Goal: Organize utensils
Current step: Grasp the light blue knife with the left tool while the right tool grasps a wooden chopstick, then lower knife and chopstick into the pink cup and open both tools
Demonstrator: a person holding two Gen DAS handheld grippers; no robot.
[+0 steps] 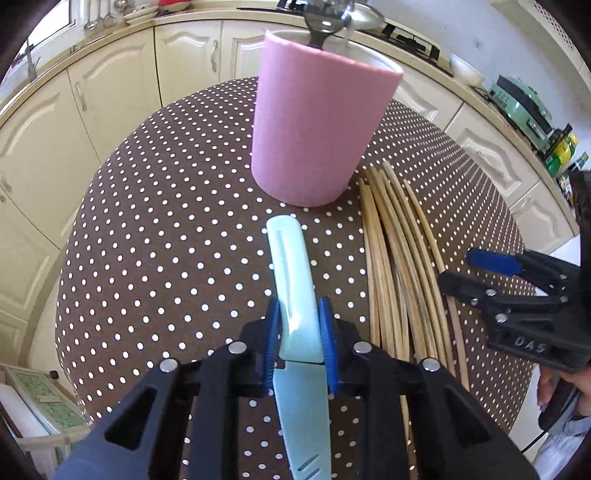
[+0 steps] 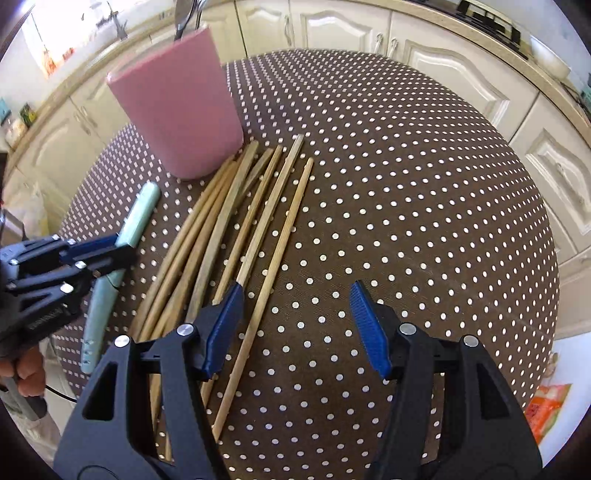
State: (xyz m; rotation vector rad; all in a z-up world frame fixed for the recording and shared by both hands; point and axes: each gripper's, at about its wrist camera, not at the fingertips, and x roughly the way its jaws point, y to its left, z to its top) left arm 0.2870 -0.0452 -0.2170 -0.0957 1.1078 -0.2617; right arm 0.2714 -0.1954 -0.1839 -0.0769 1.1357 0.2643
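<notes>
Closest to the lens in the left wrist view, the left claw (image 1: 298, 332) has its two blue pads pressed on both sides of the pale green knife (image 1: 295, 295), right where the handle meets the blade. The knife lies flat on the dotted bench (image 1: 147, 240), with the handle pointing to the upper middle of the frame, toward the pink holder (image 1: 314, 129).

As for progress, the task looks only started. The pink holder stands upright in the upper part of both views, and a dark utensil (image 1: 325, 27) and a metal spoon (image 1: 364, 16) already stick out of its top. The knife is gripped but not lifted. The bundle of wooden chopsticks (image 2: 236, 229) is lying loose on the bench, just beside the holder, so it remains to be put in.

The right claw (image 2: 295, 325) stands wide and empty at the lower middle of its own view. Its left pad is over one chopstick, its right pad over bare cloth. Both claws point steeply down at the bench. A hand (image 2: 22, 369) at the lower left edge holds the left tool.
</notes>
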